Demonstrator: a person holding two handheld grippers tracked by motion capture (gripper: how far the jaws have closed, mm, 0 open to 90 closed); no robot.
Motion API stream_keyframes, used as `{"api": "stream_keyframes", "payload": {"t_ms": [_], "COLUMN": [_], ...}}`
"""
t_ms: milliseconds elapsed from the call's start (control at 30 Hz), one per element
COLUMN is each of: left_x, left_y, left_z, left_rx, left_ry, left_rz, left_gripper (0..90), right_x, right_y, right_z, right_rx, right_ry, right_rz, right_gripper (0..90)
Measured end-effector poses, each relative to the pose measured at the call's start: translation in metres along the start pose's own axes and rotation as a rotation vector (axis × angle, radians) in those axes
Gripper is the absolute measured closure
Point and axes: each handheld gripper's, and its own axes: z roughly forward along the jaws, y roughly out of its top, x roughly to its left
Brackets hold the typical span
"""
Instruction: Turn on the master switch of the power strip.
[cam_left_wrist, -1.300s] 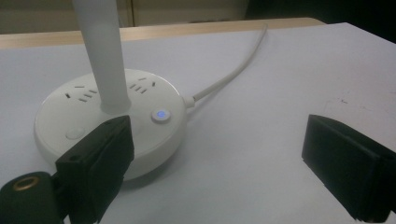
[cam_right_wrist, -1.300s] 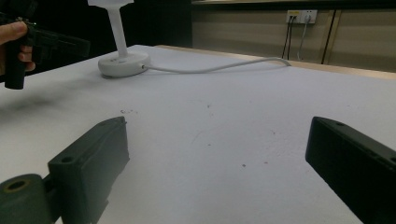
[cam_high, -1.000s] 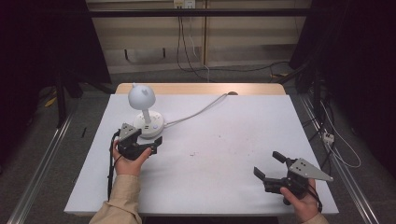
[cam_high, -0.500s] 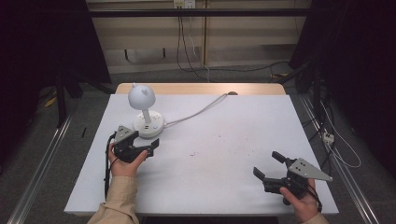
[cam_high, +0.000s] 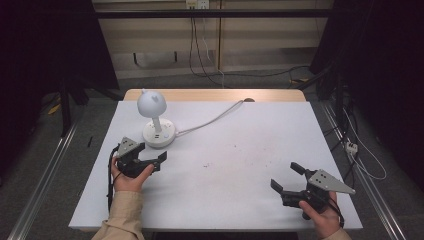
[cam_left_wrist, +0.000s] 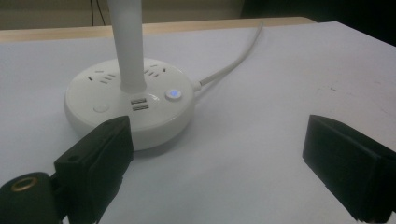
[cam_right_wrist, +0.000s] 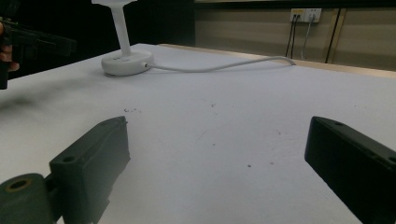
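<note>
A white desk lamp has a round base with sockets, a thin stem and a globe head, and it stands at the table's back left. My left gripper is open just in front of that base, touching nothing. In the left gripper view the base lies close ahead of the left jaw, with a small button lit blue; the gripper holds nothing. My right gripper is open and holds nothing near the front right edge. In its own view the gripper faces bare table, with the lamp base far off.
The lamp's white cord runs from the base to the table's back edge. The white tabletop has a few small dark specks in the middle. A wooden strip borders the far side. Cables lie on the floor to the right.
My left gripper has drawn back a little from the lamp base toward the person. The right gripper has stayed put.
</note>
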Motion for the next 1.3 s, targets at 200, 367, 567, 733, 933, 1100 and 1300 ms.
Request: {"api": "stream_keyframes", "payload": {"t_ms": [200, 367, 567, 733, 933, 1100, 1300], "left_x": [0.001, 0.004, 0.007, 0.009, 0.011, 0.014, 0.017], "left_y": [-0.002, -0.004, -0.007, -0.008, -0.010, -0.012, -0.014], "left_z": [-0.005, -0.008, -0.014, -0.017, -0.021, -0.025, -0.029], "left_rx": [0.000, 0.000, -0.002, 0.001, 0.003, 0.001, -0.001], "left_ry": [0.000, 0.002, 0.006, 0.008, 0.012, 0.017, 0.024], "left_rz": [0.002, -0.001, -0.002, 0.005, 0.006, 0.004, 0.004], "left_gripper": [8.5, 8.5, 8.5, 8.5, 8.5, 8.5, 8.5], "right_x": [0.000, 0.000, 0.001, 0.001, 0.001, 0.001, 0.002], "right_y": [0.000, 0.000, 0.000, 0.000, -0.001, -0.001, 0.000], "right_z": [0.000, 0.001, 0.001, 0.001, 0.001, 0.001, 0.002], "right_rx": [0.003, 0.003, 0.004, 0.004, 0.005, 0.004, 0.003], "right_ry": [0.003, 0.004, 0.006, 0.004, 0.005, 0.005, 0.004], "right_rz": [-0.008, -0.008, -0.005, -0.006, -0.006, -0.005, -0.002], "right_gripper": [6.4, 6.4, 6.4, 6.4, 6.4, 6.4, 6.4]}}
